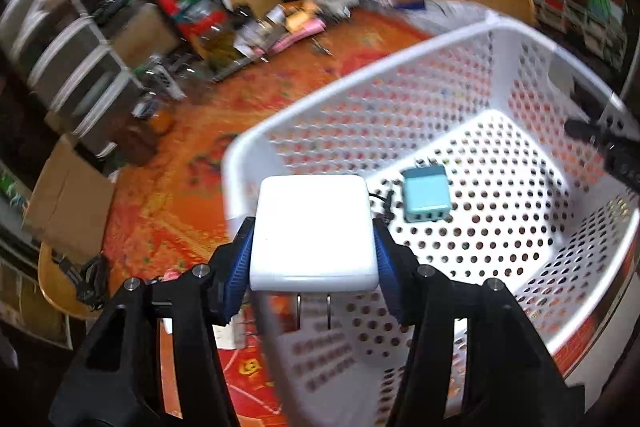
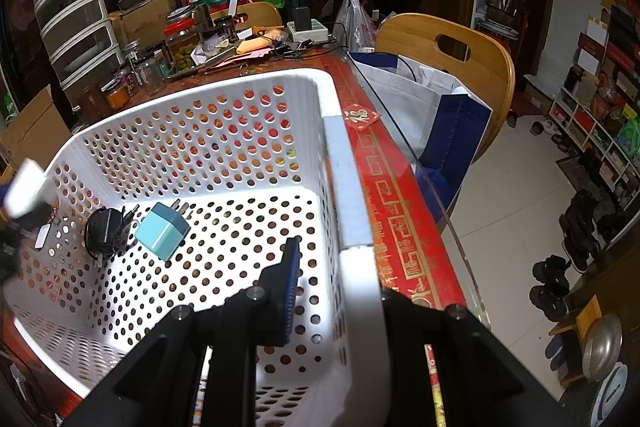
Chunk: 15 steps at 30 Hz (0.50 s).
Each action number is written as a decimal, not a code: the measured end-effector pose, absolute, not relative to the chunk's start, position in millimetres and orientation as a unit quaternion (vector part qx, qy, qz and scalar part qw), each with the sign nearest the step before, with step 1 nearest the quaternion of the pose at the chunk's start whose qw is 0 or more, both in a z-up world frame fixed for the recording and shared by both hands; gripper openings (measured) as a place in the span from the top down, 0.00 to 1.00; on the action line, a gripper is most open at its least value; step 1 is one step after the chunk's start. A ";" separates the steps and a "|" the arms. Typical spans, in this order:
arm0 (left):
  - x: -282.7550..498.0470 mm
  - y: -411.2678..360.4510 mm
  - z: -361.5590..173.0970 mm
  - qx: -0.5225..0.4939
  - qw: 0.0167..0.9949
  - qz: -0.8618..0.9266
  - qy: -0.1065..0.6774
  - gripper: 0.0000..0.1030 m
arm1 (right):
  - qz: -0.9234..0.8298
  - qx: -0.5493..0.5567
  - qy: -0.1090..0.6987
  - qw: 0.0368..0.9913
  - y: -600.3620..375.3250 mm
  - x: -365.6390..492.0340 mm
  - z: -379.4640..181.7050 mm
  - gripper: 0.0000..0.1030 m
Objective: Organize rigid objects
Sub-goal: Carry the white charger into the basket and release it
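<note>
On the far left, the left tongs (image 1: 314, 251) held the white charger (image 1: 314, 231) clamped flat between the blue pads (image 1: 240, 259), its two metal prongs pointing back and down toward the camera. The block sat squarely across the grip, so its broad face looked upward and neither side stuck out further than the other.

Just ahead and to the right of it lay the near-left corner of the white basket (image 1: 516, 27). The charger hung over that corner's rim, partly above the red-patterned table (image 1: 168, 195) and partly above the perforated floor. The open well of the basket lay forward and to the right of the tongs, so I judged the coming move to be a short carry in that direction and then a release.

Further right, on the basket floor, the blue charger (image 1: 426, 193) rested near the left wall, and a black adapter (image 2: 105, 231) with its wound cord lay touching or just beside it. A drop straight down past the rim would land close to that pair; the bare floor lay beyond them, toward the right wall.

At the right side, the right tongs (image 2: 340, 287) straddled the basket's right rim, one pad inside and the other finger outside, seemingly closed on the rim to steady it. The left hand was plainly the one placed to deliver.
</note>
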State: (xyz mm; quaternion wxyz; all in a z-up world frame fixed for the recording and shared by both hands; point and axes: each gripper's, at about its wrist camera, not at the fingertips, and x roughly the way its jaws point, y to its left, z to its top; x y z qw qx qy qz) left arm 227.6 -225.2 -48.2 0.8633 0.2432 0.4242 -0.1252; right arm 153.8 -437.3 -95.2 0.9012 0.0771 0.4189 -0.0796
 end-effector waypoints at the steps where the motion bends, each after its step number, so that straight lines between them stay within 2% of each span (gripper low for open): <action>1: 230.8 -230.8 -53.8 0.249 0.856 -0.129 0.435 0.49 | -0.079 0.076 0.419 0.901 -438.1 153.4 -95.5 0.83; 5: 241.8 -246.7 -69.7 0.258 0.833 -0.149 0.467 0.49 | -0.078 0.076 0.418 0.902 -438.4 153.3 -95.7 0.82; 13: 244.1 -259.3 -74.7 0.270 0.818 -0.172 0.478 0.49 | -0.076 0.078 0.417 0.902 -438.4 153.2 -95.9 0.82; 14: 240.8 -260.9 -72.4 0.269 0.820 -0.183 0.470 0.48 | -0.076 0.078 0.417 0.902 -438.4 153.4 -95.8 0.82; 15: 236.2 -258.1 -69.6 0.273 0.826 -0.187 0.456 0.40 | -0.076 0.079 0.417 0.902 -438.4 153.5 -95.9 0.81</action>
